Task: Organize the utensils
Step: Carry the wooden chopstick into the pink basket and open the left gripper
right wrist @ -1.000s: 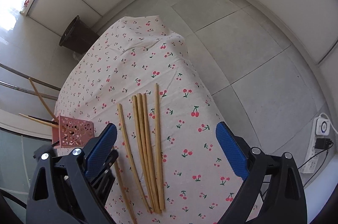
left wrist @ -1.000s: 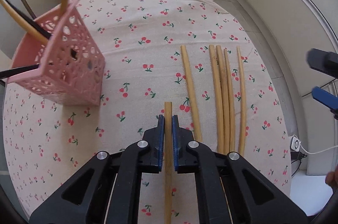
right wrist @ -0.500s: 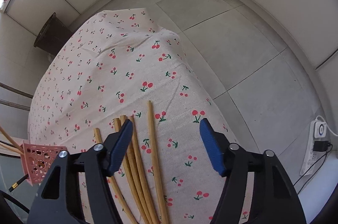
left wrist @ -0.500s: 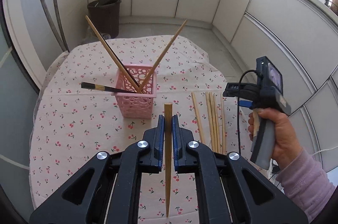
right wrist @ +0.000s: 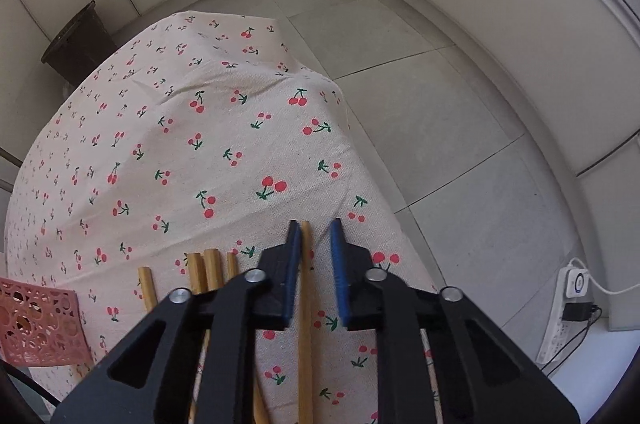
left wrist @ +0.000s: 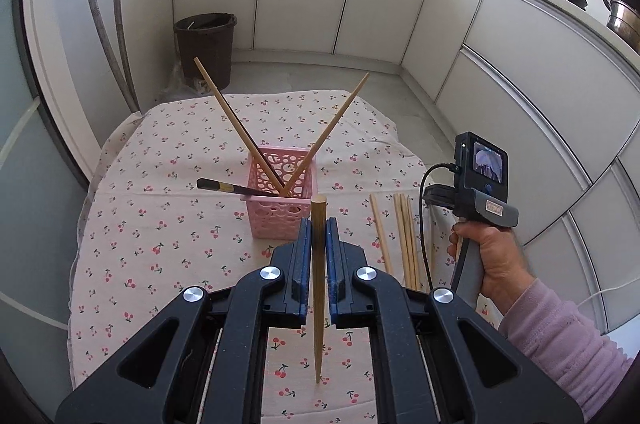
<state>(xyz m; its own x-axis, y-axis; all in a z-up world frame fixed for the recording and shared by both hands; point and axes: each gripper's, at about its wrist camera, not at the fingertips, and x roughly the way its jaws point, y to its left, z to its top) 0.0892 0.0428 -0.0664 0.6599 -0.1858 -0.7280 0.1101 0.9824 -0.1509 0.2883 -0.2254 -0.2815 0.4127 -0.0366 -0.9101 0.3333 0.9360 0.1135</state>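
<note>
Peering past my own black frames, I lose a good deal: from the left wrist view my right hand (left wrist: 492,256) and its grey handle cover the working end of that tool, and the near ends of the loose chopsticks (left wrist: 404,236), lying to the right of the pink basket (left wrist: 280,220), vanish behind my left claw's body. From the right wrist view the basket is cut off at the edge, and only the far tips of those loose sticks show. Inside the basket, the feet of two pale chopsticks (left wrist: 236,128) and a dark one (left wrist: 224,187) are hidden by its pierced wall. My left claw (left wrist: 319,220) is clamped narrow on one chopstick (left wrist: 319,288), held above the cherry tablecloth (left wrist: 160,184) just on the near side of the basket; its long axis runs along my fingers, blunt end toward the basket, thin tip back toward me. My right claw (right wrist: 316,228) is closing around the chopstick farthest from the basket (right wrist: 306,304), which lies flat on the cloth, lengthwise between the jaws, against the pad on the basket side with a gap to the other.
</note>
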